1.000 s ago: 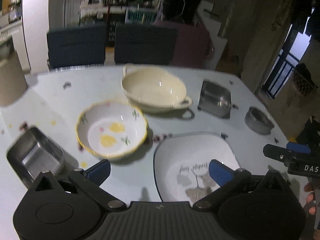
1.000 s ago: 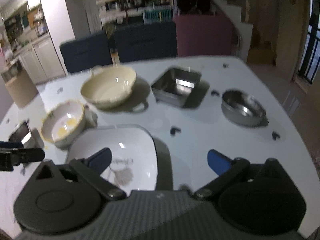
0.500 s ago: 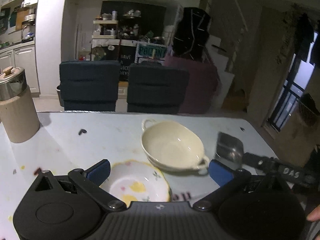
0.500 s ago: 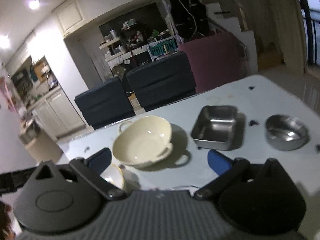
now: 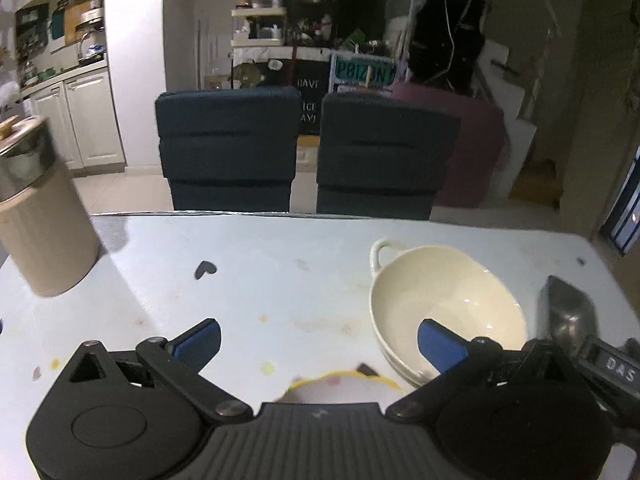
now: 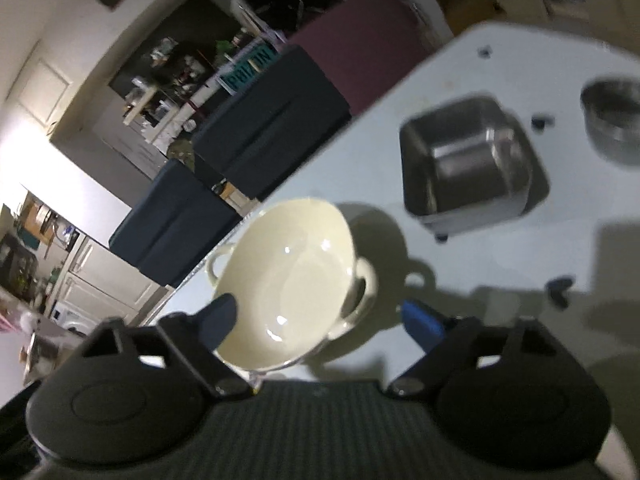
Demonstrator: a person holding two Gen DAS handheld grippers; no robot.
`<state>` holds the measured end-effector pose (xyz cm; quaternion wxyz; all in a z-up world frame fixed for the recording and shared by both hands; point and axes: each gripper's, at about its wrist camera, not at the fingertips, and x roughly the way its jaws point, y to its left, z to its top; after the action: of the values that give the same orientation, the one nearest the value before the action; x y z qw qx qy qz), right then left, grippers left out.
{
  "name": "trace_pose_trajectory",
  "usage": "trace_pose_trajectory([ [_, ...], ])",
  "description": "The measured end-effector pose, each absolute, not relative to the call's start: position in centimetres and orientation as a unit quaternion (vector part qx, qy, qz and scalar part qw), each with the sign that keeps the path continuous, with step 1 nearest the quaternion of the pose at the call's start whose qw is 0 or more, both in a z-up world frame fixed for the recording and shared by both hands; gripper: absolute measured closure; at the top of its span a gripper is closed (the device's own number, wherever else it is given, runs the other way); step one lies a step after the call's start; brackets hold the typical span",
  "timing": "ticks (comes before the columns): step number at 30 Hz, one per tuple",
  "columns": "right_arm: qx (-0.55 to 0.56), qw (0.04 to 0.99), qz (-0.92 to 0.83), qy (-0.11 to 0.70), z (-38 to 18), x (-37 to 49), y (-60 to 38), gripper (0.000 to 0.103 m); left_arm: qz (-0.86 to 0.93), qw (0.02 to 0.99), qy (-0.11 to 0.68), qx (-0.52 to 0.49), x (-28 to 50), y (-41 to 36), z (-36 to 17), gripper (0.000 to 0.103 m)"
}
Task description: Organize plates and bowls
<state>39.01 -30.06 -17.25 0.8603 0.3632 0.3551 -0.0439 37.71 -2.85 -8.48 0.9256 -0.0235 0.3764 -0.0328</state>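
Table (image 5: 320, 256) — yellow-rimmed bowl (image 5: 340, 390) mostly hidden — both grippers' jaws spread, empty.

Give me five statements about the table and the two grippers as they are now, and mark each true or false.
1. The cream bowl has a loop handle on each side. True.
2. The right gripper is shut on the bowl's rim. False: its jaws are wide open and hold nothing.
3. The square steel tray lies between the cream bowl and the round steel bowl. True.
4. The beige canister lies on its side. False: it stands upright.
5. The left gripper holds a plate. False: it is open and empty.
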Motion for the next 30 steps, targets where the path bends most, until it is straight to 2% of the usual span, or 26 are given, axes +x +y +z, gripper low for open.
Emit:
trace_pose_trajectory([
  [6, 0.382, 0.852, -0.038, 0.355, -19.6, 40.3, -29.6, 0.026, -0.046, 0.925, 0.376, 0.010, 42.2, -5.0, -11.0, 0.000],
  [9, 0.374, 0.853, -0.040, 0.361, -20.4, 40.7, -29.6, 0.039, -0.046, 0.920, 0.387, 0.031, 44.5, -5.8, -12.6, 0.000],
  [14, 0.376, 0.845, -0.039, 0.378, -21.2, 41.2, -30.3, 0.053, -0.042, 0.907, 0.414, 0.062, 46.9, -6.7, -14.8, 0.000],
  [16, 0.378, 0.838, -0.031, 0.392, -21.6, 41.5, -30.5, 0.068, -0.031, 0.906, 0.413, 0.082, 47.2, -6.7, -15.4, 0.000],
  [20, 0.396, 0.828, -0.018, 0.397, -22.1, 41.6, -30.8, 0.073, -0.037, 0.907, 0.413, 0.078, 47.3, -5.8, -15.8, 0.000],
  [21, 0.392, 0.831, -0.015, 0.395, -22.0, 41.7, -30.8, 0.078, -0.038, 0.907, 0.412, 0.073, 47.3, -5.7, -15.8, 0.000],
  [30, 0.376, 0.836, -0.020, 0.399, -21.8, 43.0, -31.3, 0.081, -0.057, 0.905, 0.413, 0.083, 45.3, -4.9, -16.0, 0.000],
])
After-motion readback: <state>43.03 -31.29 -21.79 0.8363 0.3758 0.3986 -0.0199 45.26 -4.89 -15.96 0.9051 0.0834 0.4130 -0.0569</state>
